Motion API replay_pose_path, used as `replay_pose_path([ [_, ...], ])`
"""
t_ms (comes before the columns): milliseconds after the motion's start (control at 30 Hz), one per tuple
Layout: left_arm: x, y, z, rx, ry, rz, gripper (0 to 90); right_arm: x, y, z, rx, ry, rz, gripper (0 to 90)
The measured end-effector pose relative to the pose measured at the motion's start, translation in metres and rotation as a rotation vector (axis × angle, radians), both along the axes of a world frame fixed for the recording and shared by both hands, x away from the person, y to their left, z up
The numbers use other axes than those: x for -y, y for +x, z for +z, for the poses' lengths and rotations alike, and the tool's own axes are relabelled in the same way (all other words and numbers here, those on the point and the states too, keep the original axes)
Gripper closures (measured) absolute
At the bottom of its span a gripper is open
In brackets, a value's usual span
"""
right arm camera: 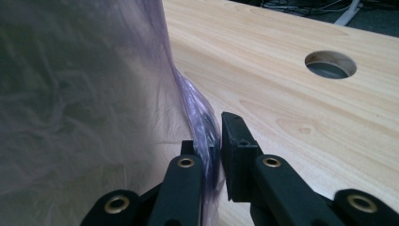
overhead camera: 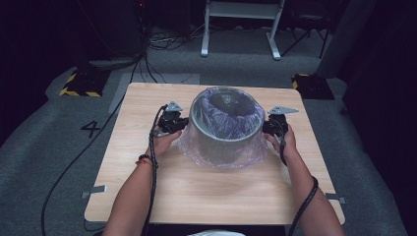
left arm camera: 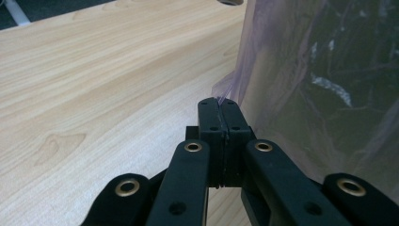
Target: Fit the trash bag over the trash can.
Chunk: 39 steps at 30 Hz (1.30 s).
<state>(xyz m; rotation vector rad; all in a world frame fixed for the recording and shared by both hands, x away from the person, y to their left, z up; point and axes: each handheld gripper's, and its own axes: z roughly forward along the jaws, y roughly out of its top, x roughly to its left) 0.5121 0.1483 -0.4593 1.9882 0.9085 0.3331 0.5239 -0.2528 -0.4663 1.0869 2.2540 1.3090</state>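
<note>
the right gripper (right arm camera: 217, 141) has its black jaws pinched on a fold of the translucent purple plastic bag (right arm camera: 84, 94) that covers the left, while the wooden surface (right arm camera: 282, 70) with a round hole (right arm camera: 330, 64) stretches far right.

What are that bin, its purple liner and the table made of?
The bin looks like grey plastic or metal; through the film I cannot tell which. The liner seems thin, translucent purple plastic film: it wrinkles, glints and shows the bin through it. The table looks like pale wood or wood-look laminate, with printed-looking grain and a smooth matte top.
</note>
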Motion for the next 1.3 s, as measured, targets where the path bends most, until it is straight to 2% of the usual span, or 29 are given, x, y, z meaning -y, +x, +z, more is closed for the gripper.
replay_pose_path([
  [100,0.000,-0.003,0.001,0.014,0.003,0.002,87.9,0.001,-0.002,-0.002,0.004,-0.001,0.000,81.8],
  [133,-0.001,-0.005,0.002,0.022,0.000,0.005,80.7,0.003,-0.005,-0.001,0.020,-0.009,-0.004,76.6],
  [200,-0.004,-0.014,0.006,0.052,-0.001,-0.005,75.2,0.006,-0.007,0.000,0.034,-0.020,-0.011,70.2],
  [233,-0.004,-0.014,0.006,0.052,-0.001,-0.005,72.6,0.006,-0.007,0.000,0.034,-0.020,-0.011,70.2],
  [267,-0.007,-0.020,0.010,0.068,0.000,0.000,69.4,0.008,-0.009,0.003,0.043,-0.032,-0.009,64.9],
  [333,-0.009,-0.023,0.012,0.073,-0.007,-0.001,68.3,0.011,-0.011,0.005,0.049,-0.044,-0.004,58.5],
  [367,-0.011,-0.026,0.014,0.090,-0.006,-0.002,66.7,0.013,-0.011,0.007,0.052,-0.044,0.000,56.6],
  [433,-0.019,-0.034,0.020,0.114,0.016,0.007,62.7,0.017,-0.012,0.011,0.061,-0.050,0.000,52.6],
  [500,-0.024,-0.037,0.023,0.113,0.039,0.032,53.9,0.021,-0.013,0.015,0.068,-0.049,-0.004,50.8],
  [600,-0.032,-0.040,0.025,0.107,0.061,0.039,46.1,0.026,-0.017,0.021,0.083,-0.039,-0.015,49.1],
  [633,-0.036,-0.042,0.026,0.110,0.079,0.057,46.1,0.026,-0.017,0.021,0.083,-0.039,-0.015,49.1],
  [667,-0.042,-0.043,0.026,0.112,0.084,0.071,41.7,0.028,-0.018,0.023,0.091,-0.039,-0.014,48.4],
  [733,-0.055,-0.048,0.029,0.119,0.059,0.091,37.6,0.030,-0.022,0.028,0.109,-0.044,-0.010,47.0],
  [833,-0.062,-0.051,0.031,0.122,0.053,0.084,35.3,0.032,-0.025,0.031,0.115,-0.049,-0.008,45.9],
  [1000,-0.067,-0.066,0.038,0.151,0.035,0.028,27.4,0.034,-0.035,0.038,0.135,-0.073,0.005,41.7],
  [1033,-0.064,-0.074,0.041,0.163,0.036,-0.002,26.2,0.034,-0.038,0.039,0.141,-0.077,0.009,40.9],
  [1067,-0.064,-0.074,0.041,0.163,0.036,-0.002,25.2,0.034,-0.040,0.041,0.147,-0.079,0.014,39.9],
  [1233,-0.050,-0.095,0.045,0.178,0.058,-0.097,21.4,0.034,-0.049,0.048,0.166,-0.104,0.033,36.4],
  [1300,-0.040,-0.105,0.045,0.177,0.051,-0.158,19.5,0.034,-0.054,0.051,0.183,-0.126,0.036,35.2],
])
